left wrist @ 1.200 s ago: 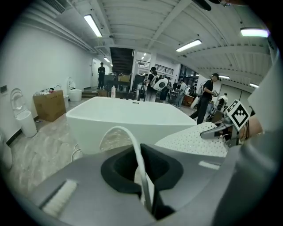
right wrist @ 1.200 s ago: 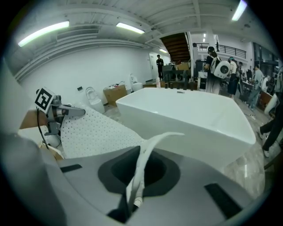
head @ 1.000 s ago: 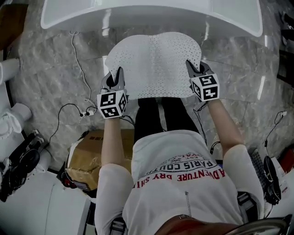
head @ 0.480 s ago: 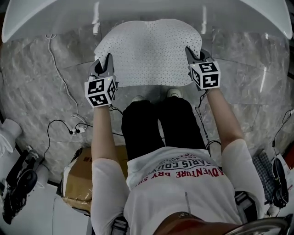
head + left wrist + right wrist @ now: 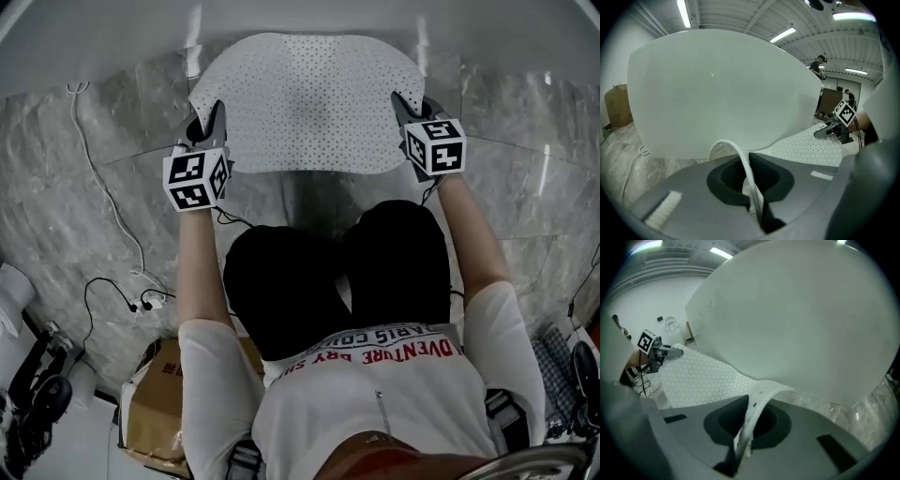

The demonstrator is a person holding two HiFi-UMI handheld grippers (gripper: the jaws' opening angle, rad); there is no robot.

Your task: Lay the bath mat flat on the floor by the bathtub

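The white perforated bath mat [image 5: 305, 98] is stretched between both grippers, low over the marble floor beside the white bathtub [image 5: 112, 37]. My left gripper [image 5: 214, 127] is shut on the mat's near-left corner, and its edge [image 5: 747, 173] runs up between the jaws in the left gripper view. My right gripper [image 5: 403, 108] is shut on the near-right corner, a fold of mat [image 5: 754, 416] pinched between its jaws. Each gripper view shows the mat [image 5: 811, 147] [image 5: 701, 376] spreading toward the other gripper, with the tub wall [image 5: 722, 93] [image 5: 801, 319] close ahead.
A white cable [image 5: 103, 197] trails over the marble floor [image 5: 56, 206] at left. A cardboard box [image 5: 155, 403] sits behind my left side. The person's crouched knees [image 5: 328, 272] are just behind the mat. Dark gear lies at bottom left [image 5: 33, 398].
Both grippers have sunk toward the floor with the mat held between them, and the person has bent into a crouch. The mat now lies closer to the tub's base.
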